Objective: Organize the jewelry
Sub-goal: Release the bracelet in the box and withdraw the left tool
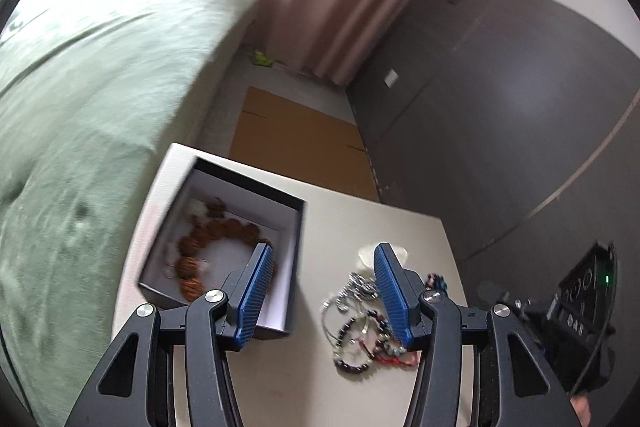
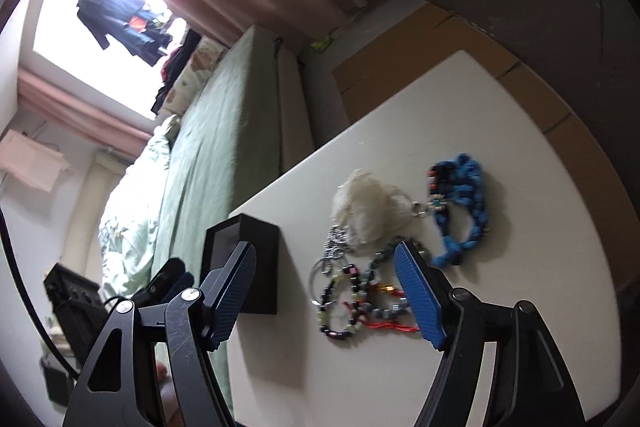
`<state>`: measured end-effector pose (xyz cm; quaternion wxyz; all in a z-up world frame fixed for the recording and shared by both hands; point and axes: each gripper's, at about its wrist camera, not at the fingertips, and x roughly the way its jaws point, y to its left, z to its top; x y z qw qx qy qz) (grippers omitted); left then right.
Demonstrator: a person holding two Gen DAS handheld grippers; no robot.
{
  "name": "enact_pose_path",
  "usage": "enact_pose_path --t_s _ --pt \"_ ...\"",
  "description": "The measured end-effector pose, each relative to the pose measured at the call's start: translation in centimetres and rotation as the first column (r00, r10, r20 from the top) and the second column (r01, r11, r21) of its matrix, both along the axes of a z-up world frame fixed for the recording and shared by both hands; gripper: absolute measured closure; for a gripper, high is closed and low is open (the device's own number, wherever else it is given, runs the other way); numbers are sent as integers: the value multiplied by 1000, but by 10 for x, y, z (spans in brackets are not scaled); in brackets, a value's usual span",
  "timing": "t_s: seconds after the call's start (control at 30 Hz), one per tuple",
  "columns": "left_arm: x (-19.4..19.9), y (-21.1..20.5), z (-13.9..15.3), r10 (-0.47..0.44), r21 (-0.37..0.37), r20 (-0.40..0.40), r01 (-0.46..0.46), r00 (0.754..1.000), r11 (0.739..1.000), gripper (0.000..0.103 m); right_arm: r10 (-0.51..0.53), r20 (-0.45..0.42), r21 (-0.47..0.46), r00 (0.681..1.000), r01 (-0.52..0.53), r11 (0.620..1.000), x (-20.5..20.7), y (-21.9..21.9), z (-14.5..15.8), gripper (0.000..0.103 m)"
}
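We hold both ribbed blue-padded tools wide apart and empty: left gripper (image 1: 320, 291), right gripper (image 2: 324, 291). On the smooth white table (image 2: 520, 307), tangled bead bracelets (image 2: 356, 299) lie at six o'clock from the knotted blue bracelet (image 2: 464, 207). Rough brown beads (image 1: 216, 235) sit inside the square box (image 1: 292, 227).

White table (image 1: 348, 223), rectangular, matte top.

- Open box (image 1: 294, 223), dark outside, white-lined, near the edge at 9 o'clock; holds a brown beaded bracelet (image 1: 224, 231).
- Tangled heap of bracelets (image 2: 356, 299) toward 6 o'clock: dark beads, silver chain, red cord, all touching.
- White fluffy piece (image 2: 368, 203) just beyond the heap at 12 o'clock, touching the silver chain.
- Blue braided bracelet (image 2: 468, 203) at 2 o'clock from the heap, just beside the white piece.
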<state>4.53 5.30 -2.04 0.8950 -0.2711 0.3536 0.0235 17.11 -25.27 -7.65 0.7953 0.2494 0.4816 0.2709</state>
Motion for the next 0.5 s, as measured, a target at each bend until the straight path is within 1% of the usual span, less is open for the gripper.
enact_pose_path --t_s 0.2,0.27,0.37,0.43,0.5 --pt "10 -43 -7 -103 83 -27 105 994 991 50 -82 -63 3 995 83 997 8 -23 -13 31" --pt "12 -57 -12 -140 109 -42 144 989 984 57 -106 -87 0 991 106 994 10 -32 -17 31" --pt "17 -74 -24 -195 129 -76 203 978 971 64 -124 -117 8 985 125 992 11 -44 -22 31" --pt "20 -85 -31 -224 169 -103 239 969 956 66 -132 -122 -1 984 133 991 11 -50 -22 31" --pt "22 -93 -38 -241 193 -127 263 962 945 68 -144 -121 -16 982 143 990 11 -55 -21 31"
